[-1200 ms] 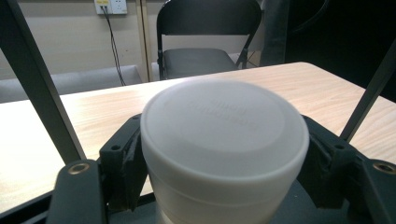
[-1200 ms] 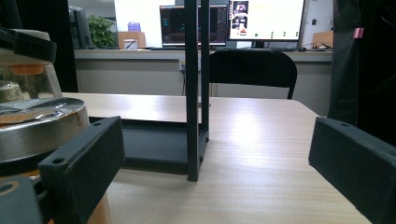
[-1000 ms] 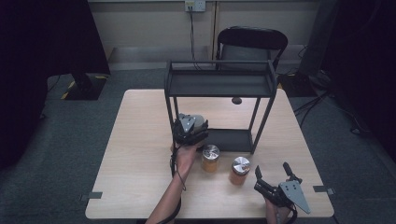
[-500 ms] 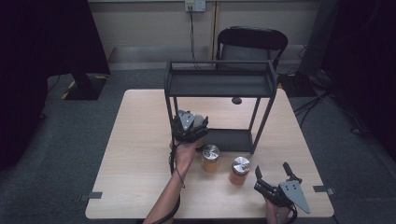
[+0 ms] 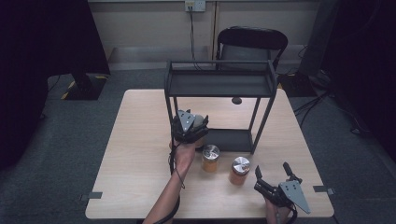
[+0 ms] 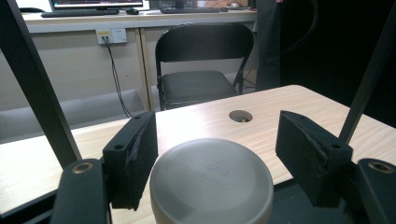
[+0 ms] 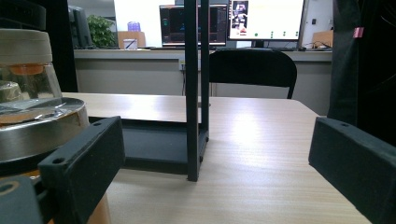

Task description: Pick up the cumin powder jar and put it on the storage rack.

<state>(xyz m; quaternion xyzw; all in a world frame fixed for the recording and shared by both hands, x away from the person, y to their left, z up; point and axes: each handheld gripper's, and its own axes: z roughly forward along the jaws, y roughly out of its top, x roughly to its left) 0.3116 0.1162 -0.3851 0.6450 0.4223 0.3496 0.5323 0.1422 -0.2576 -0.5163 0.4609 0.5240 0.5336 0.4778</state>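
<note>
Shelf rack post beside left tongs; jars near.

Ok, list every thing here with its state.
left gripper: open, jaws just closing around the grey-lidded jar
grey-lidded jar: upright, lid on, not yet gripped
right gripper: open, empty
metal-lidded jars: upright, lidded, on the table
rack: standing upright
</note>
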